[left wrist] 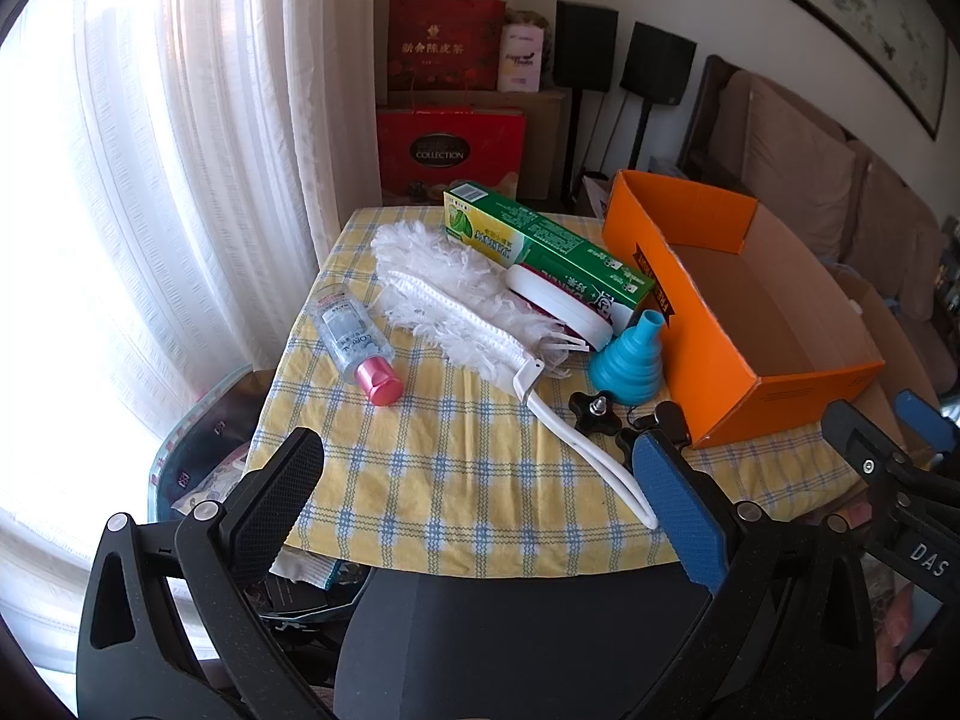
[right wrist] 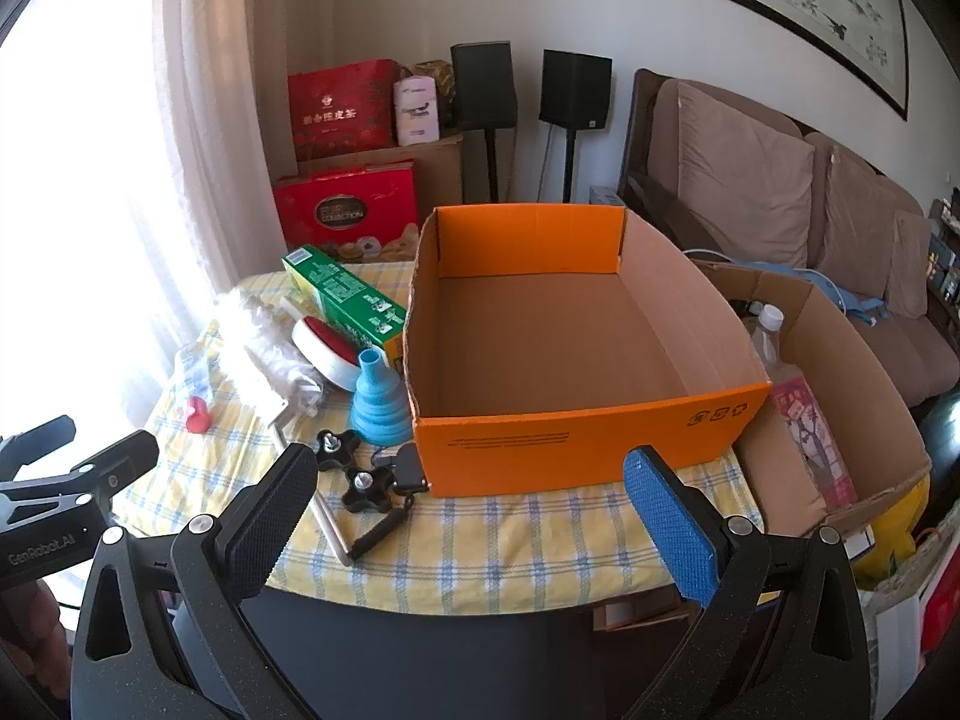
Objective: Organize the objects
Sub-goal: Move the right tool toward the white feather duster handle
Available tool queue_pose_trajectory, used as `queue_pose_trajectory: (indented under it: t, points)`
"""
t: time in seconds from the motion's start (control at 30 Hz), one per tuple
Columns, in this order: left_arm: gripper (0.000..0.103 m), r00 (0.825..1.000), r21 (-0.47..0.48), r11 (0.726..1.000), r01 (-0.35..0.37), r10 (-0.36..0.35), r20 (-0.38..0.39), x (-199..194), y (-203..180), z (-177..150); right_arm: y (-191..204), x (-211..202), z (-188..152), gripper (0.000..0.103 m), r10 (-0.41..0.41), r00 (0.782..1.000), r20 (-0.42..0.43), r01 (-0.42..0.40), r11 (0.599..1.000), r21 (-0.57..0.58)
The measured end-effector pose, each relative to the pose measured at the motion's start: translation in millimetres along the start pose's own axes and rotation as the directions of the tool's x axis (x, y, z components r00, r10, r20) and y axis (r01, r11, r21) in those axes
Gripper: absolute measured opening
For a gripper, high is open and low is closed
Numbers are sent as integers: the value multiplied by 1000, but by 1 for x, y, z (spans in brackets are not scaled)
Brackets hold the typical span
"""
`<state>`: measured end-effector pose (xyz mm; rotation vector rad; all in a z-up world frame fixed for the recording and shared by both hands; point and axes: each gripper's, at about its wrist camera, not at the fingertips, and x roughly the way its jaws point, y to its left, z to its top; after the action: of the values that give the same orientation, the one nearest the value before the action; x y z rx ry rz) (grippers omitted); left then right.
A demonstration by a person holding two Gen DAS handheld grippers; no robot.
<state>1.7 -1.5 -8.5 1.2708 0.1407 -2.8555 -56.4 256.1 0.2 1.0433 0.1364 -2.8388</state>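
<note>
An empty orange cardboard box (left wrist: 738, 312) (right wrist: 576, 336) stands on the right of a yellow checked table (left wrist: 456, 468). Left of it lie a clear bottle with a pink cap (left wrist: 357, 342), a white duster (left wrist: 462, 306) with a long handle, a green carton (left wrist: 540, 246) (right wrist: 342, 294), a white round case (left wrist: 558, 306) (right wrist: 327, 354), a blue funnel (left wrist: 627, 360) (right wrist: 375, 402) and two black knobs (left wrist: 594, 411) (right wrist: 360, 480). My left gripper (left wrist: 480, 480) is open above the table's near edge. My right gripper (right wrist: 474, 504) is open in front of the box.
Red gift bags (left wrist: 450, 102) and two black speakers (right wrist: 528, 90) stand behind the table. A brown sofa (right wrist: 810, 210) runs along the right wall. An open brown carton (right wrist: 840, 408) with a bottle sits right of the table. A white curtain (left wrist: 180, 150) hangs at the left.
</note>
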Motion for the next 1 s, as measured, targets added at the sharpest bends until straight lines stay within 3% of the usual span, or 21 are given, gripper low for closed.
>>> queue_pose_trajectory:
  t: [0.33, 0.63, 0.83, 1.0]
  points:
    - [103, 1000, -6, 1000, -12, 12, -5, 3, 1, -1, 5, 0, -1, 103, 3, 1000, 0, -3, 1000, -4]
    - [103, 999, -73, 997, -16, 13, -37, 25, 30, -5, 13, 3, -11, 103, 80, 997, -4, -80, 996, -38]
    - [103, 998, -115, 993, 1, -8, -66, 42, 49, -7, 30, 13, -22, 98, 142, 989, -32, -144, 985, -96]
    - [103, 994, -137, 988, 66, -77, -76, 59, 57, 4, 41, 27, -31, 91, 178, 981, -72, -185, 976, -118]
